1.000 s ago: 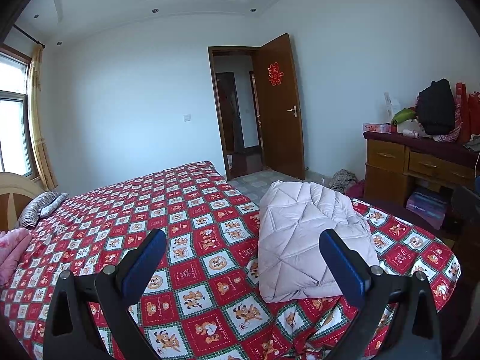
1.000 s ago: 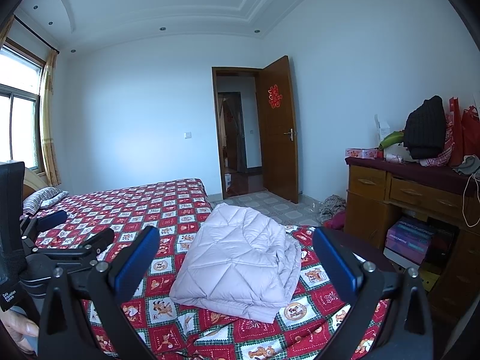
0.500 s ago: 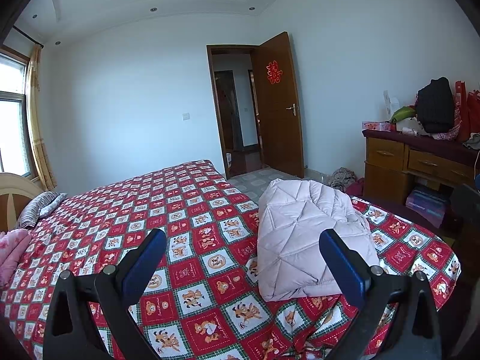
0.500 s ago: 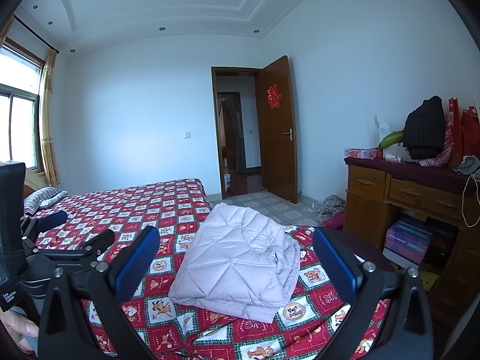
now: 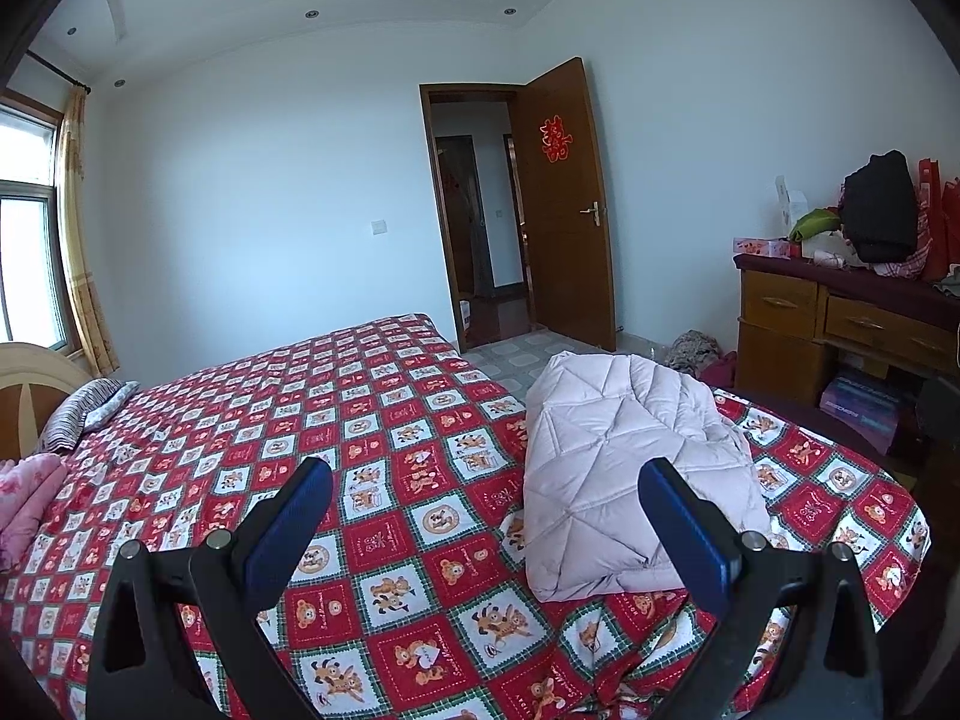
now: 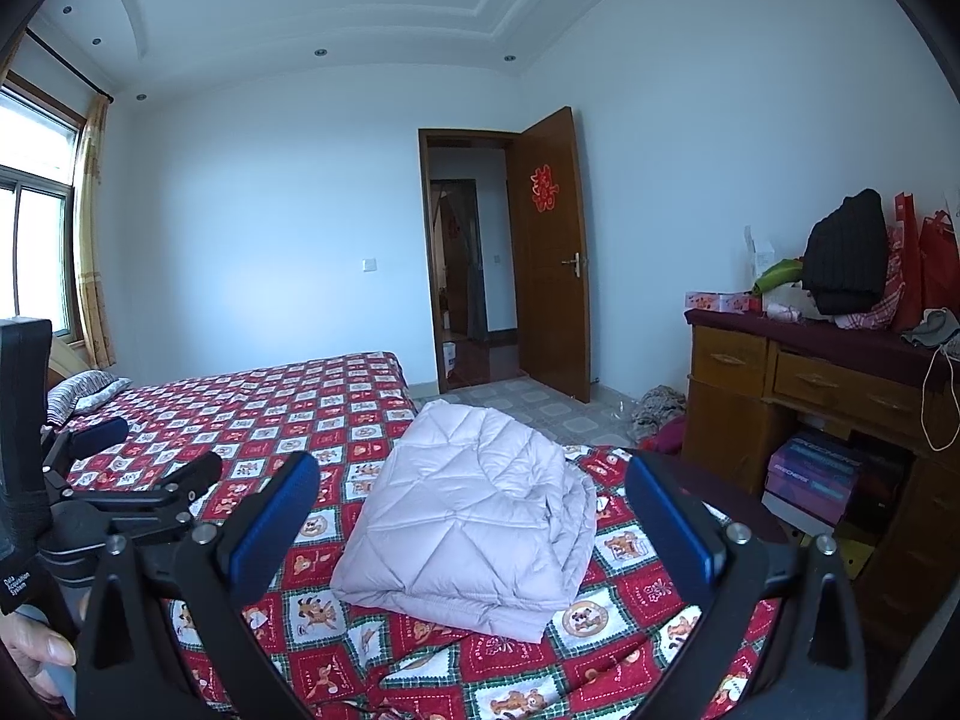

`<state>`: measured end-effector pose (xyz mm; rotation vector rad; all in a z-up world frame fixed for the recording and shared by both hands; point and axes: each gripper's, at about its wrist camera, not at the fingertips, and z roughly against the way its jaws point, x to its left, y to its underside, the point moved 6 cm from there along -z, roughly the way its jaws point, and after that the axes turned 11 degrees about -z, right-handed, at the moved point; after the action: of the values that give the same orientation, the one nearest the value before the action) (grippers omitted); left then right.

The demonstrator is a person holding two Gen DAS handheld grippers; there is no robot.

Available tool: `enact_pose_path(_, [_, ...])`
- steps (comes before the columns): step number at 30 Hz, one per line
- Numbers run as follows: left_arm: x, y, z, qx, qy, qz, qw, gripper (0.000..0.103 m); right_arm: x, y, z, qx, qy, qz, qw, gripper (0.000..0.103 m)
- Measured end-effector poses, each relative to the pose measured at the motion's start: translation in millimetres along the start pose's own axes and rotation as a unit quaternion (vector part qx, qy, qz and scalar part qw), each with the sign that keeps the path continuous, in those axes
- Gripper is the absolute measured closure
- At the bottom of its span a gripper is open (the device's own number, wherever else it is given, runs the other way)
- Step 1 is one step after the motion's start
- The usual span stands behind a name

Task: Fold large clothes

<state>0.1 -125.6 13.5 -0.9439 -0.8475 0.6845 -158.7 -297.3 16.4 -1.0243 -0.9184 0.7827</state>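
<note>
Jacket [image 6: 474, 510] is sitting folded into a puffy pale bundle on the red checked bedspread [image 5: 372, 420], near the foot corner of the bed closest to the wooden dresser [image 6: 798, 384]. We've got both grippers up off the bed (nothing in either one): the left gripper [image 5: 486, 516] has its blue pads spread wide apart, and the right gripper [image 6: 474, 516] is just as wide, with the bundle showing between its fingers.
</note>
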Motion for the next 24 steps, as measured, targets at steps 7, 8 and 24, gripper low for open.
enact_pose_path(7, [-1,0,-1,0.001,0.002,0.001,1.0,0.001,0,-1,1,-0.002,-0.001,0.0,1.0,0.0])
enact_pose_path(8, [-1,0,-1,0.002,0.003,0.001,1.0,0.001,0,-1,2,-0.001,-0.001,0.0,1.0,0.0])
enact_pose_path(24, [-3,1,-14,-0.003,-0.001,-0.001,1.0,0.001,-1,1,-7,0.003,0.006,0.002,1.0,0.0])
